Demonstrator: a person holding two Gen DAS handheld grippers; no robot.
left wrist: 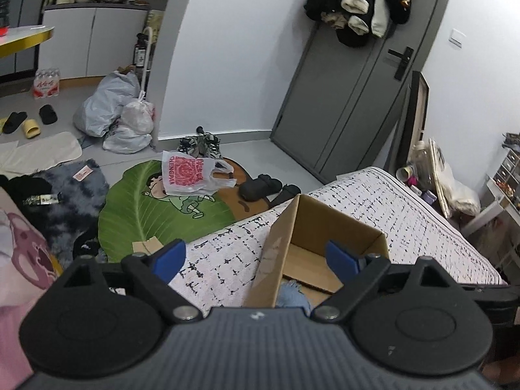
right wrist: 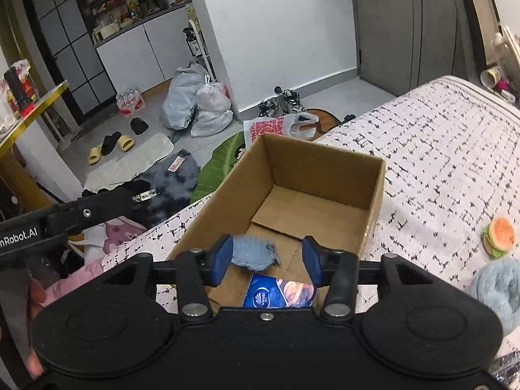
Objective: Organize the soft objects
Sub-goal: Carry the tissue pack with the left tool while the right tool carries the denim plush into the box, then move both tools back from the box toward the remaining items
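Denim scrap [right wrist: 255, 253], frayed and pale blue, lies in the cardboard box [right wrist: 325, 169] between my released right fingers [right wrist: 265, 256], beside a glossy blue packet [right wrist: 279, 295] at six o'clock; my left fingers [left wrist: 256, 258] gape empty.

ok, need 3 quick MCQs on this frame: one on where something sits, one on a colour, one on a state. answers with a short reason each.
1. Where does the burger toy lie?
A. inside the cardboard box
B. on the bed cover, outside the box
C. on the floor rug

2. What colour is the frayed cloth piece in the cardboard box?
A. light blue
B. red
C. yellow

3. How does the right gripper stand?
A. clamped on the tissue pack
B. shut with nothing in it
C. open, pads apart, over the box

Answers:
1 B: it rests on the patterned bed cover, beside the box's outer wall.
2 A: it reads as pale denim blue.
3 C: gaps show beside the cloth, and the tissue pack lies lower down.
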